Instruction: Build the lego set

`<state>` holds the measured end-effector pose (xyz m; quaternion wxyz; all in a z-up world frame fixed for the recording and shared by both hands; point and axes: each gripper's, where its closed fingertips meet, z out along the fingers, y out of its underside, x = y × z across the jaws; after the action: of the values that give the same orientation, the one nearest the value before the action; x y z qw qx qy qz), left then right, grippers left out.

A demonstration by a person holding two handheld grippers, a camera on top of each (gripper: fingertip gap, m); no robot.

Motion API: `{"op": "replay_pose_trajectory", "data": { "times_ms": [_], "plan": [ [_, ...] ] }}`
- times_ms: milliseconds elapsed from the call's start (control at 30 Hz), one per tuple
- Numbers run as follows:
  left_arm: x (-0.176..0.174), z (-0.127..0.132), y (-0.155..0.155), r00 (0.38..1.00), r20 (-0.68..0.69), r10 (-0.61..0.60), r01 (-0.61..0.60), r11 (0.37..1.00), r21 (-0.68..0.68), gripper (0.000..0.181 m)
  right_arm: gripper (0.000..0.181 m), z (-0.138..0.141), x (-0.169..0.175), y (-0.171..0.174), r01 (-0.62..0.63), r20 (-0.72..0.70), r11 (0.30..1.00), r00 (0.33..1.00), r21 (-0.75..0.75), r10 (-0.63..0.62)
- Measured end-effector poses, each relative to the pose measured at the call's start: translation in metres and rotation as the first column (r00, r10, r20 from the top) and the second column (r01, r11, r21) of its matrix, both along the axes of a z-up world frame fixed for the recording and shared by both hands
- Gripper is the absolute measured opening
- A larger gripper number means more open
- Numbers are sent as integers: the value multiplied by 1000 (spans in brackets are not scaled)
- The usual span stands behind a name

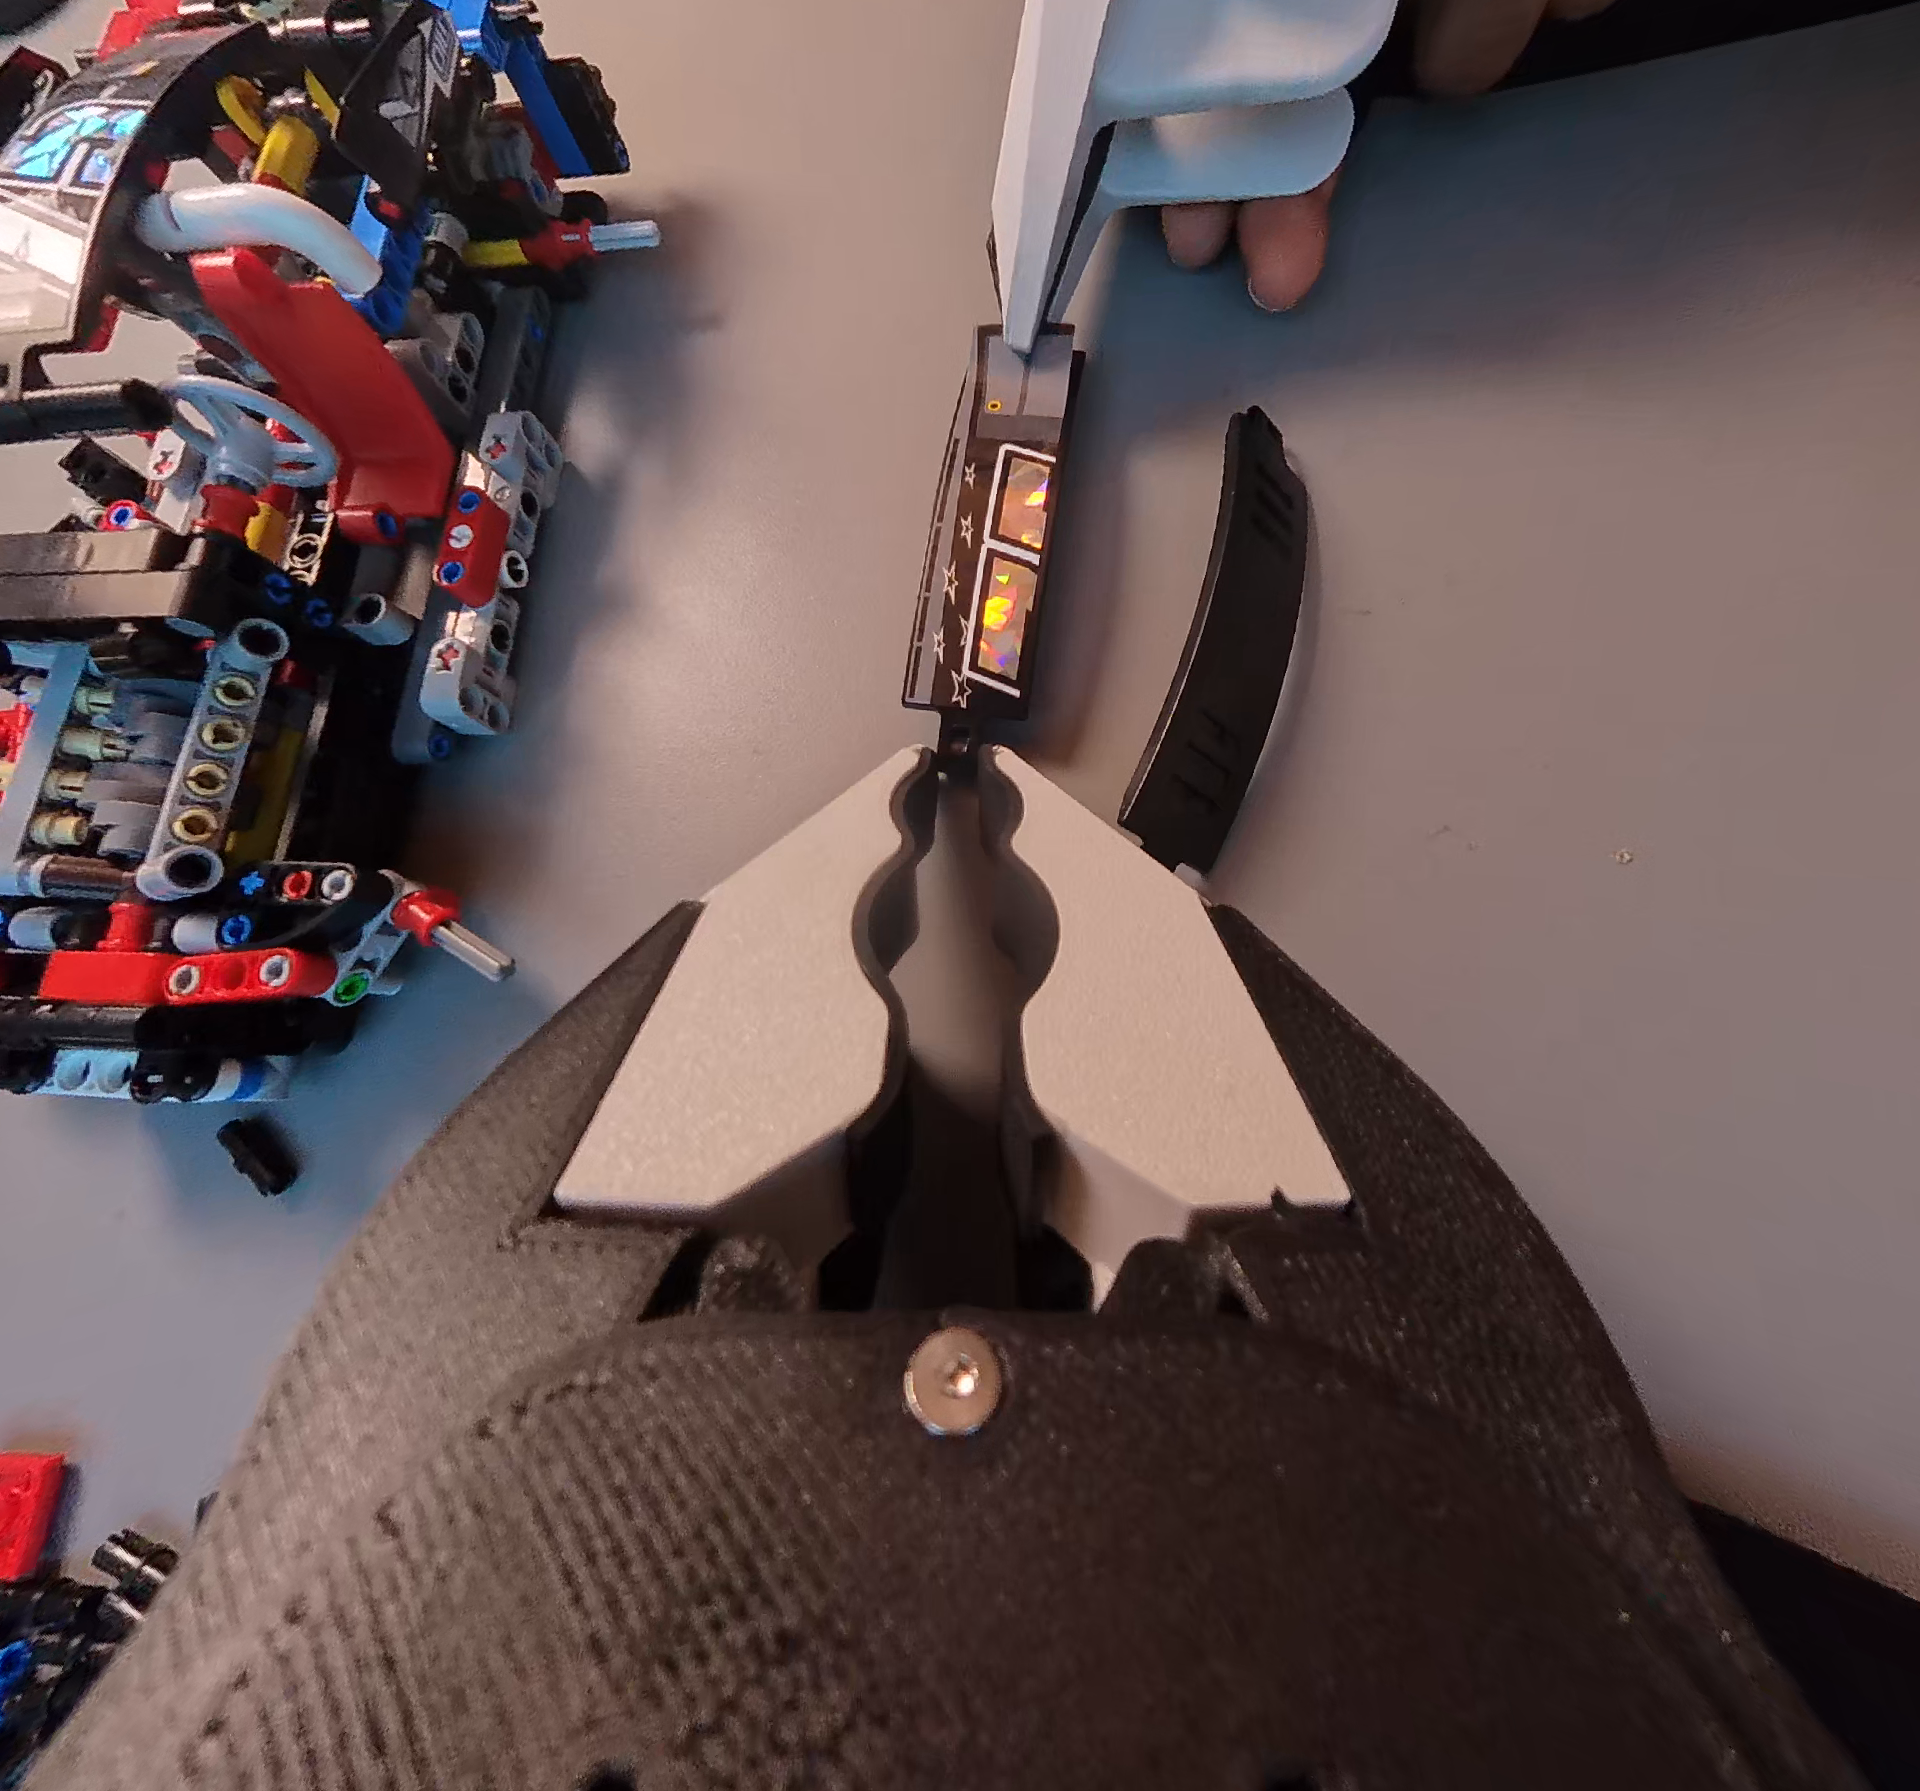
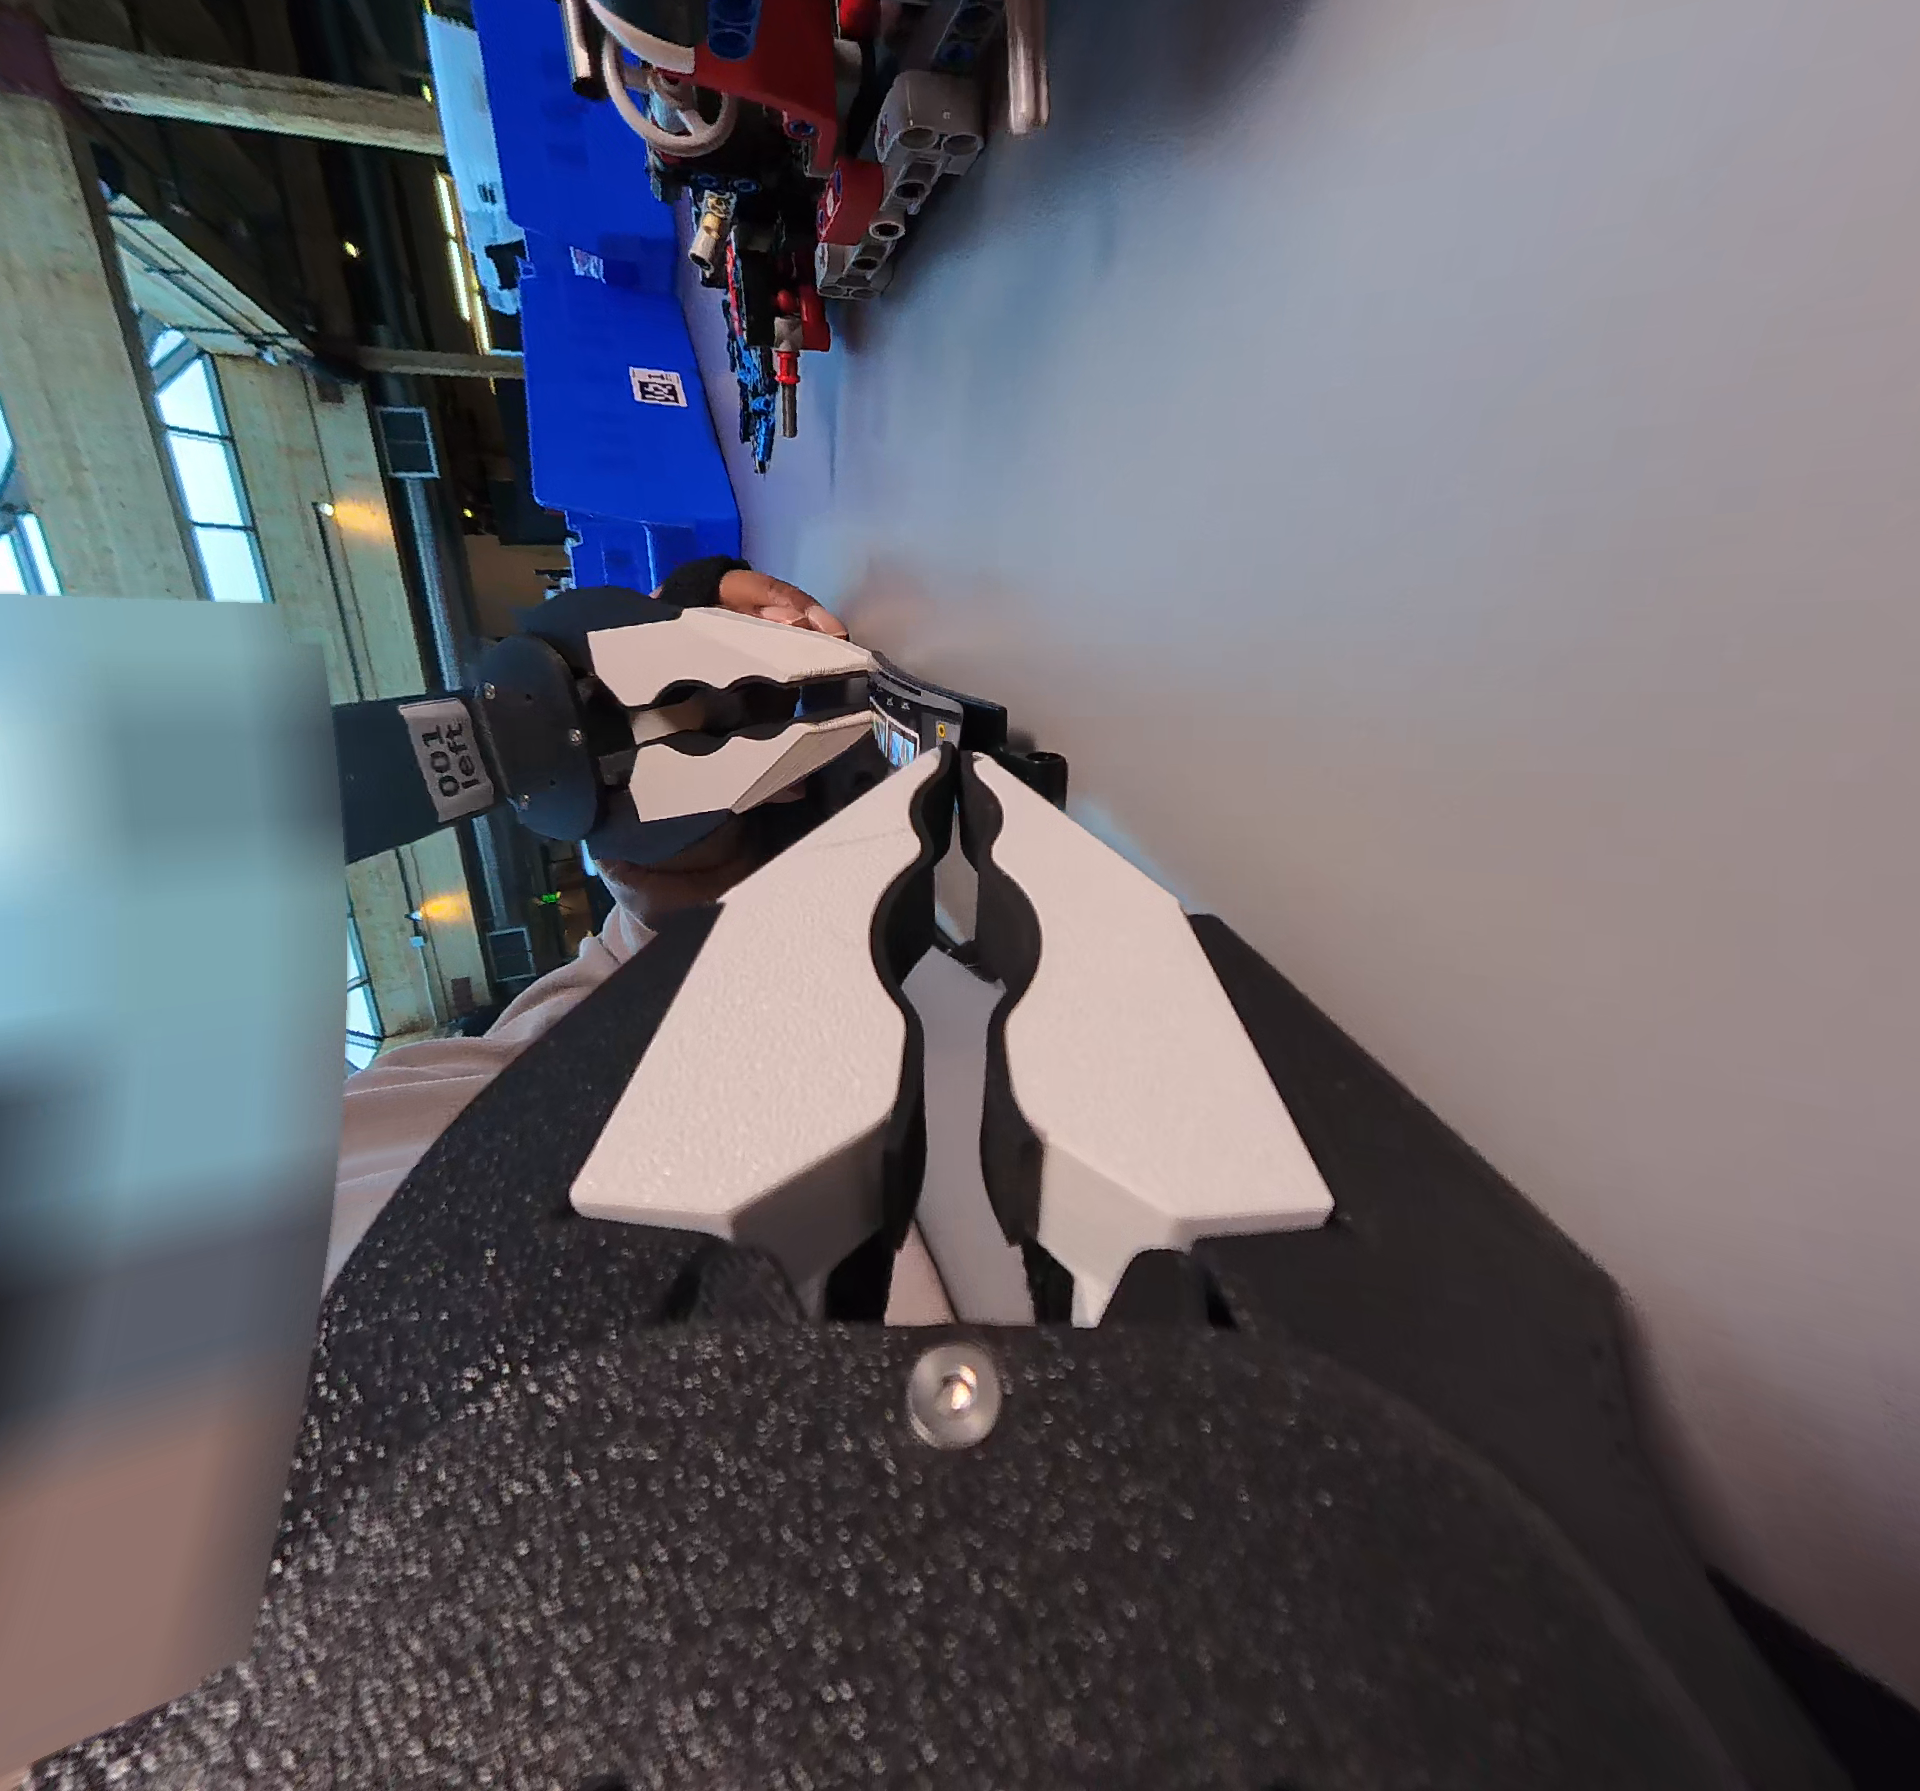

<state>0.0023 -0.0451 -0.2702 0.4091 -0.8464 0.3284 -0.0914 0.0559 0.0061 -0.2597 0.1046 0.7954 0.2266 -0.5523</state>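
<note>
left gripper [image 1: 956, 754] clamped on near end of black panel [image 1: 987, 546] | right gripper [image 1: 1023, 344] clamped on its far end | car model [image 1: 260, 494] well left of panel

You will find writing in three places, none repeated here: a small grey tag [image 2: 449, 756] on the black body of the left hand-held gripper [image 2: 871, 692], a white label [image 2: 659, 387] on a blue plastic bin [image 2: 603, 432], and a white mark (too small to read) on a slanted black panel [image 1: 436, 48] of the multicoloured brick-built car model [image 1: 260, 494].
</note>
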Motion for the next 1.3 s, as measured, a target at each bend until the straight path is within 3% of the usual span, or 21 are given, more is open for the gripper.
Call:
{"op": "replay_pose_trajectory", "data": {
  "times_ms": [733,1100,1300],
  "plan": [
    [0,0,0,996,-1,93,-93,996,-7,5,0,1,0,2,-41,29,985,999,166,36],
    [0,0,-1,989,-13,144,-144,990,-2,4,2,1,0,2,-96,101,942,993,321,67],
    [1,0,-1,990,-7,141,-141,990,-6,4,18,3,2,10,-113,153,894,987,434,51]
  ]
}}
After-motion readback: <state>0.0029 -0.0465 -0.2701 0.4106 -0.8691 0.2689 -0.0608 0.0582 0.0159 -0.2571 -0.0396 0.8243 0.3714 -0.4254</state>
